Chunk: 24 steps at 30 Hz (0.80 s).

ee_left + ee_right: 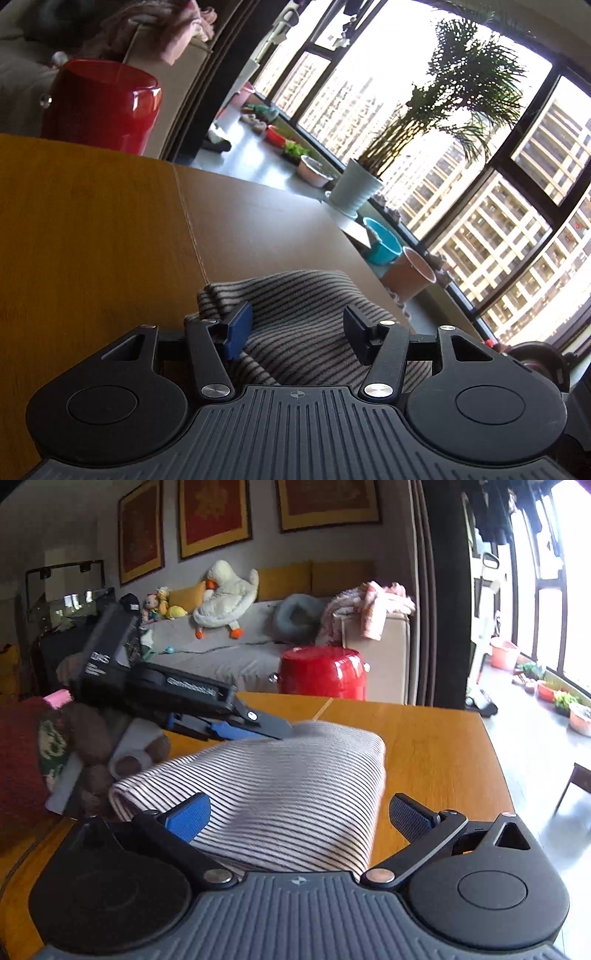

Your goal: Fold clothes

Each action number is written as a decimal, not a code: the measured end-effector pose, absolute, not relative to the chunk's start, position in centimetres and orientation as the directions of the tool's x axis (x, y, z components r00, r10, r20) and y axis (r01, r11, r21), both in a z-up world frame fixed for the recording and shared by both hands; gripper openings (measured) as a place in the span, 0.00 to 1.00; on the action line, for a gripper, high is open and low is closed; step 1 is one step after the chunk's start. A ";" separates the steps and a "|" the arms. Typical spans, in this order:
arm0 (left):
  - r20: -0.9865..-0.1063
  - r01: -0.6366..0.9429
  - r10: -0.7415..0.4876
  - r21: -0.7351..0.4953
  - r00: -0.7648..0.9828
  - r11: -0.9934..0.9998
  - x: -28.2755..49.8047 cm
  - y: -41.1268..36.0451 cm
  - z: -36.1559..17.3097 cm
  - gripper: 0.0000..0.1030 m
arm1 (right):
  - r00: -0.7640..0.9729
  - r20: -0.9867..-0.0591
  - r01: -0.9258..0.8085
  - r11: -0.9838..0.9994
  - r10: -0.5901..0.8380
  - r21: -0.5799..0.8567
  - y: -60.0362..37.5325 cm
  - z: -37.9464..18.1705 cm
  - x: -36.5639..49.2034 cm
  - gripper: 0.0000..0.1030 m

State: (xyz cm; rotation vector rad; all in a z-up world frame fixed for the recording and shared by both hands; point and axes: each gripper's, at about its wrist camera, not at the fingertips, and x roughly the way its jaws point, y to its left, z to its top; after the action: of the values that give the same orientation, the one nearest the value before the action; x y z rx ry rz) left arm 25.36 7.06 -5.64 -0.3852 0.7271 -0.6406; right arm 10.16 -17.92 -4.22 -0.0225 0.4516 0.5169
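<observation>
Striped garment [266, 786] folded on the wooden worktop [436, 746], near edge. Right tool [299, 818] spread wide around it, not gripping. Left tool [297, 326] half-spread over fabric, not pinching. Risk: pulling back could snag and undo the fold.

**Stripes on orange-brown wood**

The folded garment [258, 786] is pale grey-white with thin dark stripes running across it; seen from the left wrist it reads darker, grey with black lines. The table [424, 746] under it is warm orange-brown wood. Both grippers are black with blue pads [188, 818], on ribbed grey bodies. Beyond the table stands a glossy red stool [323, 672]. The sofa [229, 657] is grey with mustard-yellow cushions, and a white plush duck [227, 598] with an orange beak and feet lies on it. A pink blanket [369, 605] hangs over the sofa's beige arm. By the window, a pale mint pot [354, 184] holds a green palm, and a turquoise bowl [382, 242] sits near it.
</observation>
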 end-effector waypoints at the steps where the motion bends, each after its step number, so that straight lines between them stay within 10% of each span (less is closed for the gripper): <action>1: -0.488 0.407 -0.661 -0.530 0.570 0.744 25.4 7.2 -5.6 0.58 | 0.762 -0.414 -0.507 0.856 0.498 0.097 -17.3 -3.9 10.2 1.00; 8: -0.468 0.409 -0.680 -0.557 0.564 0.723 25.4 8.1 -6.0 0.58 | 0.783 -0.479 -0.530 0.829 0.396 -0.181 -10.1 -7.1 9.8 1.00; 24: -0.465 0.432 -0.664 -0.514 0.585 0.741 24.7 7.6 -6.0 0.58 | 0.777 -0.491 -0.522 0.839 0.394 -0.153 -10.5 -7.2 9.7 1.00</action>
State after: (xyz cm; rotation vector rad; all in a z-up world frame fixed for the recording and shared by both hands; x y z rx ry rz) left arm 24.67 7.60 -6.02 -0.3677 0.6890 -0.6562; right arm 9.74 -10.47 -7.18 -0.2904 0.4628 0.5032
